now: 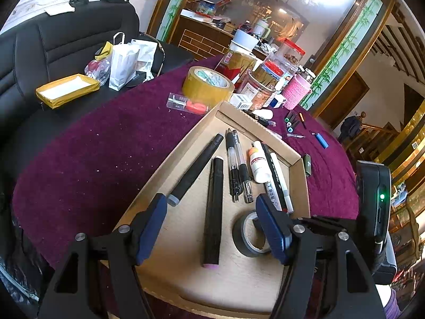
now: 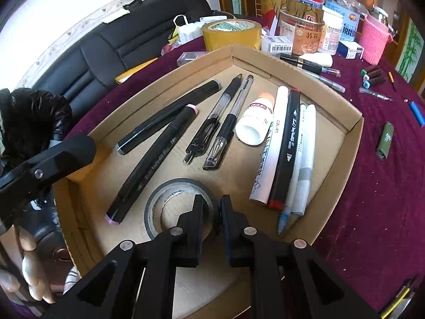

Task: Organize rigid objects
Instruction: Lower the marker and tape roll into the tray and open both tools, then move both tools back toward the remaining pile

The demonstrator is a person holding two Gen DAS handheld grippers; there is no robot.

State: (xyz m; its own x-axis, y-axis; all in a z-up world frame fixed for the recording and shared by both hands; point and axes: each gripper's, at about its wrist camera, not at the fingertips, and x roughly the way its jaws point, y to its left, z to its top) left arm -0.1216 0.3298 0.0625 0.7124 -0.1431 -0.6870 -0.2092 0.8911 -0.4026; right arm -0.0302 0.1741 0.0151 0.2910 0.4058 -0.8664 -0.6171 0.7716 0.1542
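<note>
Broadly, the purple tablecloth [image 1: 106, 146] carried everything, and on it sat the shallow cardboard tray [image 2: 342, 159] that served as the collecting place. Inside the tray lay two long black markers [image 2: 148, 170], two clear-barrelled pens [image 2: 212, 130], a small white bottle [image 2: 255, 122] on its side, a bundle of white and black markers [image 2: 287, 151] against the right wall, and a roll of dark tape [image 2: 159, 199] flat on the tray floor near the front.

The right gripper [image 2: 211, 212] stood over that roll with its jaws nearly together, pinching the roll's wall on the side nearest the camera; I judged it was setting the roll down, though whether it bore the roll's weight could not be told. The left gripper [image 1: 212, 228] hung above the tray with its blue pads [image 1: 152, 228] spread wide and nothing between them.

The step in hand looked like placing the tape. Loose pieces remained on the cloth well outside the tray: a green lighter [image 2: 385, 141], a blue lighter [image 2: 417, 113] and some small marker caps [image 2: 372, 77]. The next move would call for parting the right jaws, lifting clear, then reaching right for those.
</note>
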